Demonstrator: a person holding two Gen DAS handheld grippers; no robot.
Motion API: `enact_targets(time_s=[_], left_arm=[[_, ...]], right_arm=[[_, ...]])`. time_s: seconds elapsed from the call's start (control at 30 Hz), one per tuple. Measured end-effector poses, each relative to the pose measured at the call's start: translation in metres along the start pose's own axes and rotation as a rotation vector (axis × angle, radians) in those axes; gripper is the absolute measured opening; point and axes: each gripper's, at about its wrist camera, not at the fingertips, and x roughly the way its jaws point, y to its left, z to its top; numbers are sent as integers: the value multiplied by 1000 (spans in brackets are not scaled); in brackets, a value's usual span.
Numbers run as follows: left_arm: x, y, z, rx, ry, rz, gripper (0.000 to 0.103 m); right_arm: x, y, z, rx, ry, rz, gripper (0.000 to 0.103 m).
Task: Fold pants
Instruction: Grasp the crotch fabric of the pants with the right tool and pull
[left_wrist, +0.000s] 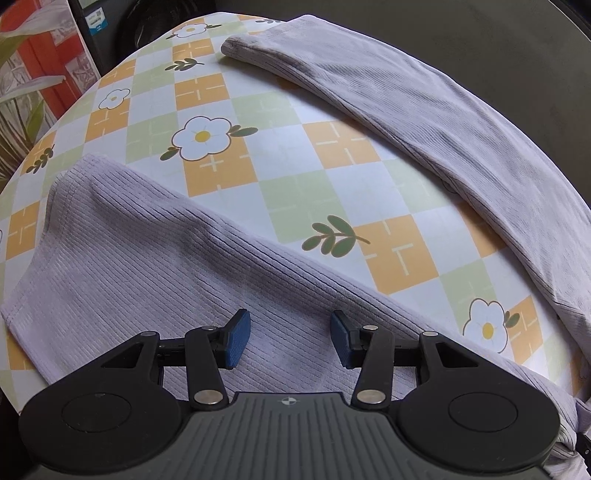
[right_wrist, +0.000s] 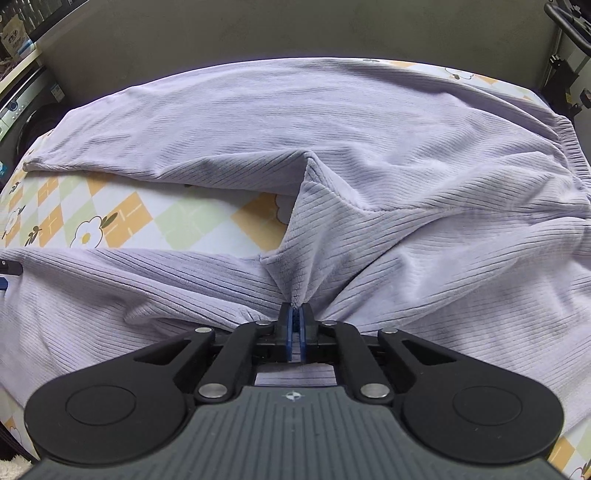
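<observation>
Flowered tablecloth (left_wrist: 295, 177) under lilac pants (right_wrist: 332, 129)

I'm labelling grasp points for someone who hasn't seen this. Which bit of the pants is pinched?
On the flower-patterned tablecloth lie lilac ribbed pants, legs spread apart. Where the legs meet, the right gripper is shut on a raised tent of fabric; it alone stands up from the flat cloth.

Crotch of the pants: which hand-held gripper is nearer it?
Right. The right hand-held gripper is shut on a pinch of pants fabric just below the crotch; the left hand-held gripper hovers open over one leg.
</observation>
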Motion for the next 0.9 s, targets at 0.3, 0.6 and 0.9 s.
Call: enact_targets(time_s=[0.3,0.6,0.9], left_arm=[[-1,-7,-5,2,-10,21,51],[-4,-8,-10,-3,-13,24,51],[-6,-3,-13,-19,-4,19,51]], right_arm=[[-21,-1,16,-21,-80,-16,32],[10,10,61,-72,-185,-101,40],[16,-6,25,-184,-60,-30,8]])
